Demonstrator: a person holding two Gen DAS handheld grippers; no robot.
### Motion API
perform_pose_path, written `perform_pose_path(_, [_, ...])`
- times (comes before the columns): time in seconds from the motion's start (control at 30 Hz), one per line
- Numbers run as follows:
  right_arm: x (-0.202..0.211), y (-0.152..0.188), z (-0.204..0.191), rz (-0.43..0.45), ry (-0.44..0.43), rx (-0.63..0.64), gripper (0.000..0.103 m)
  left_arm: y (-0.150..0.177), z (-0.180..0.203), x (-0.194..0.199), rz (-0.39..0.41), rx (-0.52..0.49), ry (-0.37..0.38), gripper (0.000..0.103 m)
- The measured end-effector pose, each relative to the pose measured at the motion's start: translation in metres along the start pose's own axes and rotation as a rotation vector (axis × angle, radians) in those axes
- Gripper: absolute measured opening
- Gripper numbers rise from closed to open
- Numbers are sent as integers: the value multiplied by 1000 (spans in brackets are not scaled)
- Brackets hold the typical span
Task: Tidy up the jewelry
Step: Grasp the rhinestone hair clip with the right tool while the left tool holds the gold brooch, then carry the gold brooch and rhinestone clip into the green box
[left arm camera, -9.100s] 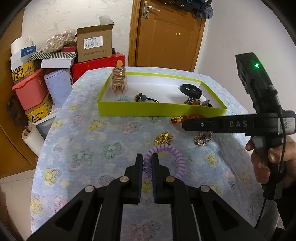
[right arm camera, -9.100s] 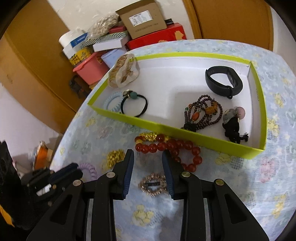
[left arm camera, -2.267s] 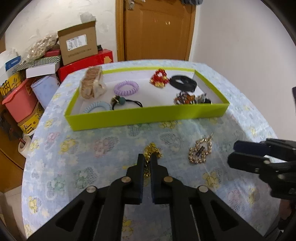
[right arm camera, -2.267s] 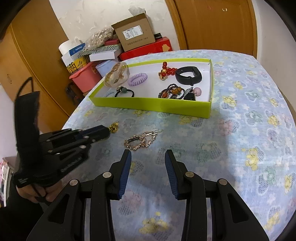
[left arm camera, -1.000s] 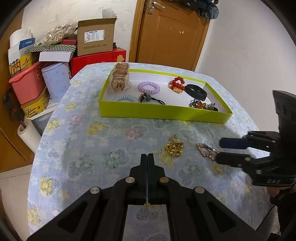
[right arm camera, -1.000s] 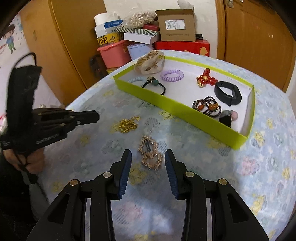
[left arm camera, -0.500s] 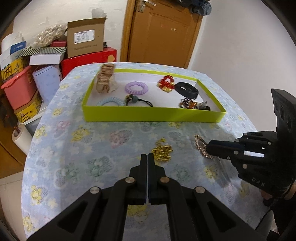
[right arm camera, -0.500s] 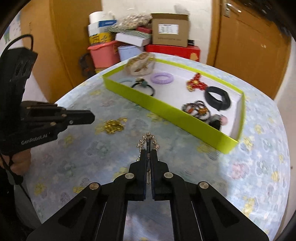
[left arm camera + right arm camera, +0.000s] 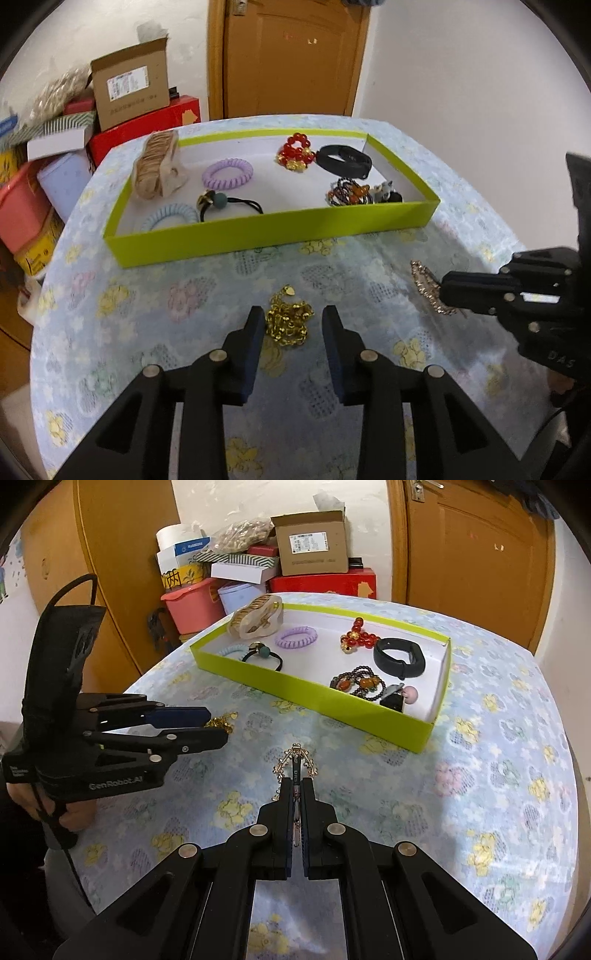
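Two wrist fisheyes, low over one floral-cloth table (image 9: pixel 155 295), looking in from different corners.

The left wrist view looks along its own fingers from the near edge toward the door (image 9: pixel 288 55), squarely across the long front wall of the green tray (image 9: pixel 273 232), with the gold chain (image 9: pixel 290 321) close under the lens. The right wrist view sits further to the right and faces diagonally left, meeting the tray (image 9: pixel 310 686) corner-on with the stacked boxes (image 9: pixel 310 546) behind. Both share the tray, the chain (image 9: pixel 221 722) and the boxes (image 9: pixel 129 88) (each also catches the other gripper: right gripper (image 9: pixel 447 290), left gripper (image 9: pixel 218 725)).
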State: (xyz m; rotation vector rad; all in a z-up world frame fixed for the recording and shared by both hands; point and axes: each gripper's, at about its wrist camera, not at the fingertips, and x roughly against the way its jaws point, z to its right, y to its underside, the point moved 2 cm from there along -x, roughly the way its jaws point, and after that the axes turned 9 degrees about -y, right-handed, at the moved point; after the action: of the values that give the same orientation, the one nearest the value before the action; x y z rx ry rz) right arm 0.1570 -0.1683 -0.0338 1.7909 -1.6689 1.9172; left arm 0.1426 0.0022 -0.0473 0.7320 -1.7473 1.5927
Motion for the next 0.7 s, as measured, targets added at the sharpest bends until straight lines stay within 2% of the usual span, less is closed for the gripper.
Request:
perform_pose_path(0.07, [2,2,1,5,0,-9,3,0,7,-1,1,-39,-45,28])
perform_pose_path(0.1, [3,3,2,7,1,-13,3,-1,9,-1,4,-51,-53,21])
perform_pose_path(0.13, [4,3,2,10,0,-18,3,-1,10,-1,4,-57,-54,7])
perform_pose_path(0.17, [5,4,2,12,0,-21,3,0,10,0,3,-54,-43,6])
perform_pose_path(0.4, [19,6,-2,42,1,-28,3,2,6,8,8,2,-22,5])
perform_pose_path(0.7, [43,-4,-7,104,-11,-43,3,-16,-6,53,86,82,31,5])
